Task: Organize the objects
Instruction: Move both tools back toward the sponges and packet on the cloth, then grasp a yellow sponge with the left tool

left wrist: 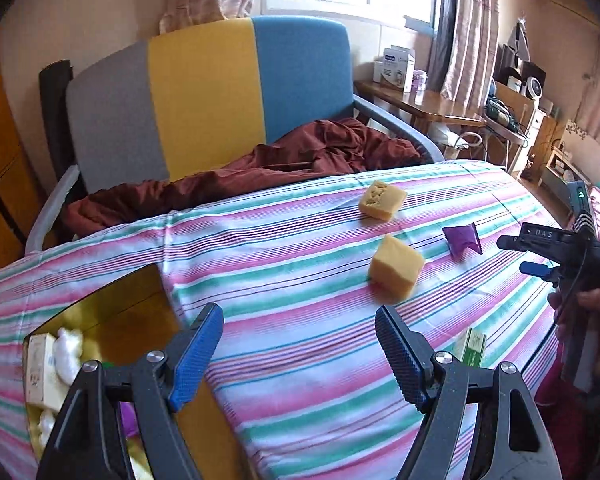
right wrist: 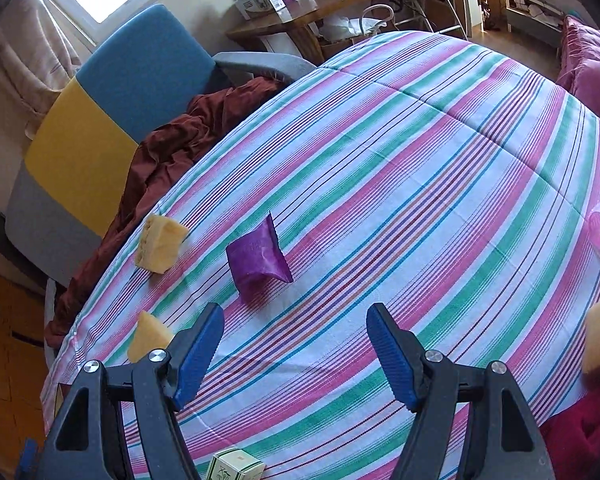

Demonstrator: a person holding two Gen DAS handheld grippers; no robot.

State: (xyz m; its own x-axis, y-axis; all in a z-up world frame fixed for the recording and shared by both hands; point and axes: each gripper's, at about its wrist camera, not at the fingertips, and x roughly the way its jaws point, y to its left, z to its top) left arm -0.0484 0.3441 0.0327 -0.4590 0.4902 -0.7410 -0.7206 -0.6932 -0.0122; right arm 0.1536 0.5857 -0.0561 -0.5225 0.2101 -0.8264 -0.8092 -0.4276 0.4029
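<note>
Both grippers over the striped bedspread [right wrist: 420, 168], jaws apart and empty.

Left gripper [left wrist: 300, 344] hangs near the bed's front edge, just short of the nearer yellow sponge block [left wrist: 396, 270]; a second sponge block [left wrist: 382, 200] lies toward the far edge beside the maroon cloth [left wrist: 300, 152]. Right gripper [right wrist: 296, 348] points at the purple pouch [right wrist: 258, 258] (mid-bed, untouched). A gold tray [left wrist: 112, 320] of small items sits at the bed's left corner; a green-and-white box [right wrist: 236, 466] lies at the front edge.

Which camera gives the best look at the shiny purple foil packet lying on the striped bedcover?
The right wrist view: the shiny purple foil packet lies large, sharp and unobstructed just beyond the open blue pads. The left wrist view shows the same packet far smaller, toward the right side, beside the other handheld gripper.
</note>
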